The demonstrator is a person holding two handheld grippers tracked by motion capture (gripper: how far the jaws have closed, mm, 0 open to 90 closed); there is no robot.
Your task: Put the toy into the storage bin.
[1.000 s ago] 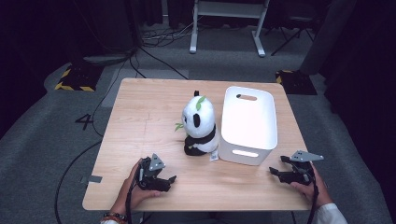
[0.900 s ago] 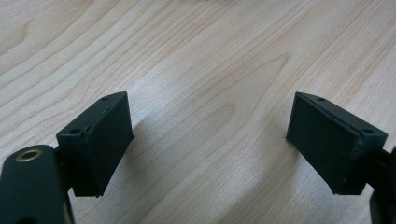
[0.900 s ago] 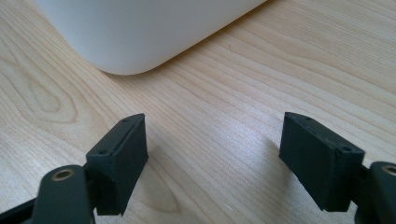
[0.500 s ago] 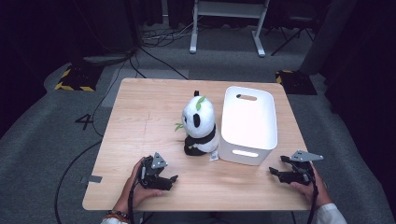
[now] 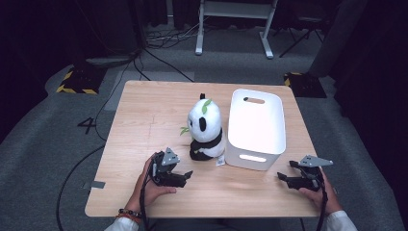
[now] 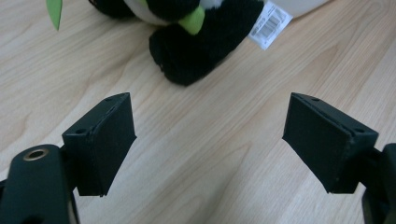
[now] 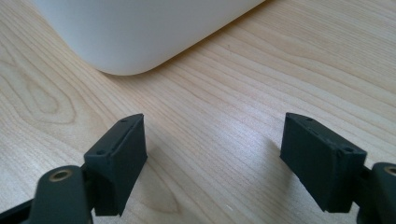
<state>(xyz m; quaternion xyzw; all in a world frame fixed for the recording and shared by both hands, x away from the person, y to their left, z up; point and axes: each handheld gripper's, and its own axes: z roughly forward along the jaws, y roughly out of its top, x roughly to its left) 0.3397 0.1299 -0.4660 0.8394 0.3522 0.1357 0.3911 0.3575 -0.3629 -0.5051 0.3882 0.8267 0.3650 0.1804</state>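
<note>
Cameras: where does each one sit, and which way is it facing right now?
High view: above the person's side, looking forward and down on the table; both hands, left tool, right tool show.
Left gripper view: rides the left tool, facing the panda toy; open jaws show.
Right gripper view: rides the right tool, facing the white bin; open jaws show.
Shared: high and left views both show the panda.

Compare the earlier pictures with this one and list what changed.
The left tongs have edged up the high view toward the panda plush, jaws open with nothing between them. Nothing was grasped or released. The right tongs, the panda, the white bin and the table are as before.
</note>
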